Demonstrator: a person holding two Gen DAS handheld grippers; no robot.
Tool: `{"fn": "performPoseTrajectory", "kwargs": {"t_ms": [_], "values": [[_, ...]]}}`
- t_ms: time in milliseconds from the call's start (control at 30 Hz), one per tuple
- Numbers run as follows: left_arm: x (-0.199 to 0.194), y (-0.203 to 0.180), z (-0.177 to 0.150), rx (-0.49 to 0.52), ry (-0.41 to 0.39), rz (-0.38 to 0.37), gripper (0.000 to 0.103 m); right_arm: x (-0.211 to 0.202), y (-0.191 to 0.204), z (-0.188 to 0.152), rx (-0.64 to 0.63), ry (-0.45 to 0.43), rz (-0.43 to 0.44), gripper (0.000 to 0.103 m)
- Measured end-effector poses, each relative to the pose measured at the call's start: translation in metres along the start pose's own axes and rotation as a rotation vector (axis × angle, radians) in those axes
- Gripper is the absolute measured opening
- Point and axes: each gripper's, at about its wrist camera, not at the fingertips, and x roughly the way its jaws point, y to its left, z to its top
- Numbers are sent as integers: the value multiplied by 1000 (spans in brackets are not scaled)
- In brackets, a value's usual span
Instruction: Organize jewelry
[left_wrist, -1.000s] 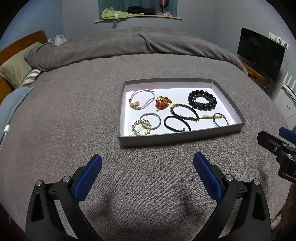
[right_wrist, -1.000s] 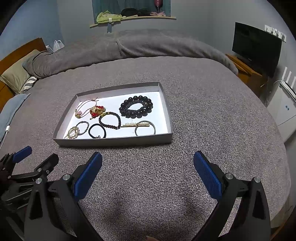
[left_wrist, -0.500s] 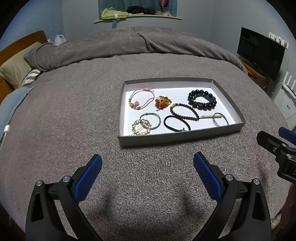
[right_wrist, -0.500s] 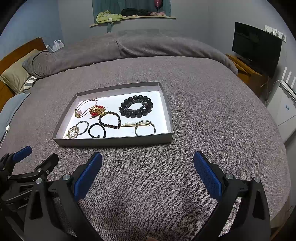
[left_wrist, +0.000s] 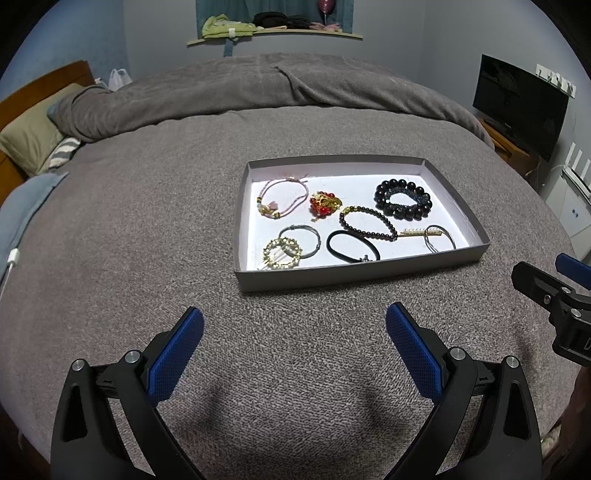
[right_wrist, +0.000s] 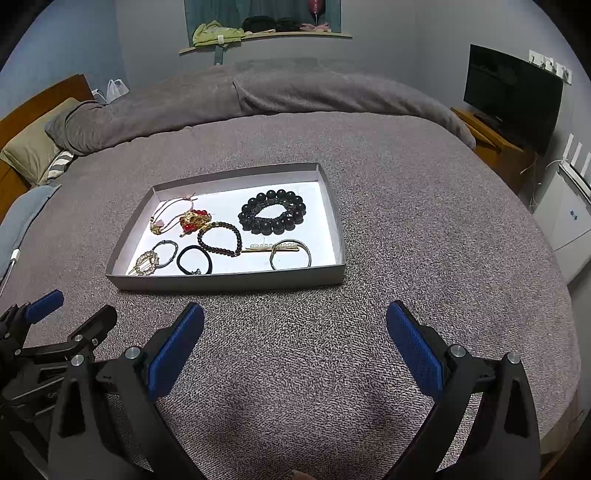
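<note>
A shallow grey tray (left_wrist: 354, 280) (right_wrist: 229, 282) with a white floor lies on the grey bedspread and holds several pieces of jewelry. Among them are a large black bead bracelet (left_wrist: 403, 202) (right_wrist: 272, 216), a red and gold charm (left_wrist: 324, 204) (right_wrist: 194, 220), a black hair tie (left_wrist: 352, 246) (right_wrist: 194, 260) and a pearl hair pin (left_wrist: 421, 232) (right_wrist: 269, 248). My left gripper (left_wrist: 294, 350) hovers open in front of the tray's near wall, empty. My right gripper (right_wrist: 294, 350) is open and empty too, short of the tray's near right corner.
A folded grey duvet (left_wrist: 258, 88) lies across the bed's far side, pillows (left_wrist: 33, 144) at the left. A black TV (right_wrist: 511, 94) stands on a wooden unit at the right, with white cabinets (right_wrist: 569, 218) beside the bed edge. A shelf (left_wrist: 273, 35) hangs on the far wall.
</note>
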Motion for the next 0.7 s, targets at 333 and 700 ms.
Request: {"fn": "performPoseTrajectory", "kwargs": {"t_ms": [333,700], "values": [[-2,-1,-1,12,-21,3,98,0,1,0,-1,1,2,98],[0,0,0,6,-8,-9,98,3,3,-1,-7,5,3,98]]}}
